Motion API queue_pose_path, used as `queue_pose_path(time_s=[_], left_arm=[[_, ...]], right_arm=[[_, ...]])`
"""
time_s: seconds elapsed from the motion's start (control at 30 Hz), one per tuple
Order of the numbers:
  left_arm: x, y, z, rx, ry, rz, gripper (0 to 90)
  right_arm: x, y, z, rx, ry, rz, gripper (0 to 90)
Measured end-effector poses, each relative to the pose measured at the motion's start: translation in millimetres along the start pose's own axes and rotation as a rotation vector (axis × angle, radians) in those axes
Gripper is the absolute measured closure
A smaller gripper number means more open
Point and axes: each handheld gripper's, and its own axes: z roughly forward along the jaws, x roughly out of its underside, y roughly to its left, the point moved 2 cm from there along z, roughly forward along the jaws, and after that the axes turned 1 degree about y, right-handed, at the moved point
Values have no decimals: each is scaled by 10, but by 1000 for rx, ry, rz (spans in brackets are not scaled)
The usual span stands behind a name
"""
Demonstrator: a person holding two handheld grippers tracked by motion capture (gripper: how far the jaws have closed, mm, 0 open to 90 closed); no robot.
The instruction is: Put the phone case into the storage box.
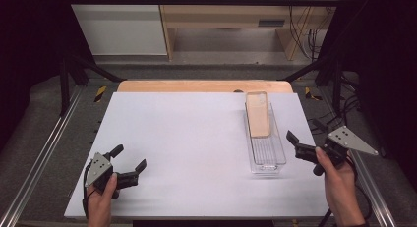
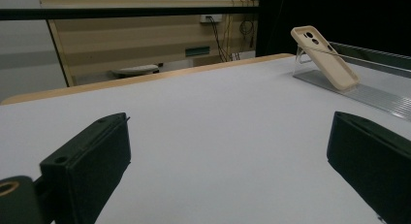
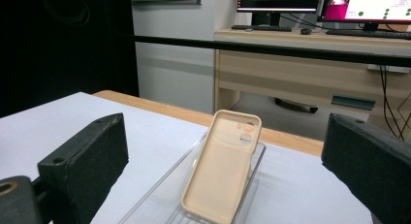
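beige phone case (image 1: 258, 114) leaning tilted in a clear tray (image 1: 268, 158), far end propped on the tray's far wall, near end down on the tray floor, open side with camera cut-out facing up. tray set lengthwise on the right part of the white table (image 1: 196, 148), its near half bare. seen again in the right gripper view: phone case (image 3: 223, 168) straight ahead between the two black jaws, inner side and camera holes toward the camera, tray (image 3: 160, 200) under it. in the left gripper view, phone case (image 2: 325, 59) off at upper right, slanting down into the tray (image 2: 378, 95), well apart from the jaws.

right tool (image 1: 295, 143) held in a hand (image 1: 339, 183) just beside the tray's right wall, near its near half, jaws spread wide, gripping nothing, not touching tray or case. left tool (image 1: 129, 160) held in the other hand (image 1: 101, 202) over the near left corner of the table, jaws likewise wide apart and empty, well apart from the tray.
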Motion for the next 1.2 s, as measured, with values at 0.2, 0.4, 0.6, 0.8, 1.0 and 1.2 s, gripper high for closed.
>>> queue_pose_path(time_s=[0.2, 0.4, 0.6, 0.8, 1.0, 1.2], left_arm=[[0, 1, -1, 2, -1, 0, 19], [2, 1, -2, 2, 1, 1, 19], [3, -2, 4, 7, 2, 2, 19], [2, -3, 5, 10, 1, 3, 19], [0, -6, 5, 11, 0, 4, 19], [1, -8, 7, 13, 1, 5, 19]], right_arm=[[235, 6, -92, -1, 8, 5, 32], [347, -5, -116, -6, -8, 5, 32], [446, 5, -133, -15, -21, -4, 32], [503, 15, -127, -15, -23, -8, 32], [572, 17, -123, -17, -21, -1, 32], [639, 9, -118, -15, -14, 2, 32]])
